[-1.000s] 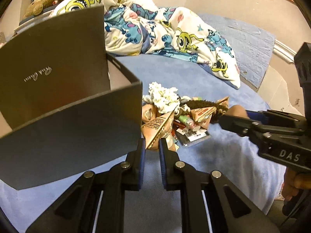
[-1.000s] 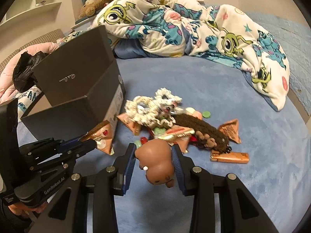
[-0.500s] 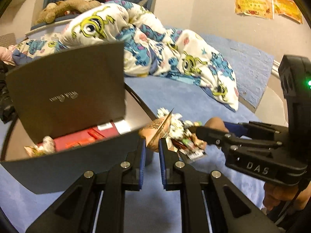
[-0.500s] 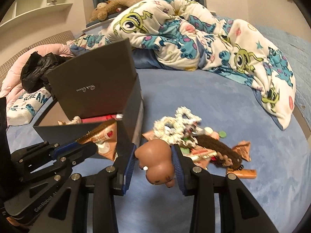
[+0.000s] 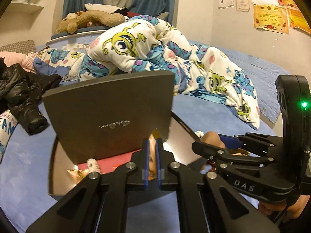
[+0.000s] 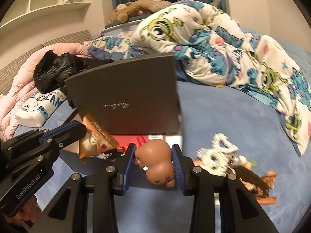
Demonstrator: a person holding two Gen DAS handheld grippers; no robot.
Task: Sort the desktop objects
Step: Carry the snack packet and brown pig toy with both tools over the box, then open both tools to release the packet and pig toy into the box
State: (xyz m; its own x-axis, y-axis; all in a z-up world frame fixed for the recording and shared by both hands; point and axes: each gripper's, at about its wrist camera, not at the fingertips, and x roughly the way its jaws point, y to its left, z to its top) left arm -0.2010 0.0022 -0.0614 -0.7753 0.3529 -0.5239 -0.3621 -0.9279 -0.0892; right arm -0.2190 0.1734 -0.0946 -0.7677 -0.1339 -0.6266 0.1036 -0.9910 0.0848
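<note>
Over the open dark-grey cardboard box (image 6: 124, 97) (lid upright), the left tool (image 5: 153, 145) pinches a copper-brown snack wrapper (image 6: 95, 137); the right tool (image 6: 153, 155) clasps a brown rubbery figurine (image 6: 157, 161).

"DAS" marks the right gripper (image 5: 211, 147); "GenRobot.AI" the left gripper (image 6: 77, 130); "SCREAM" a pillow (image 6: 38, 106).

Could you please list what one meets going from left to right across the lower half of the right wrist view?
Left gripper → snack packet → brown toy figure in the right gripper → pile of small items on the blue bedsheet.
</note>
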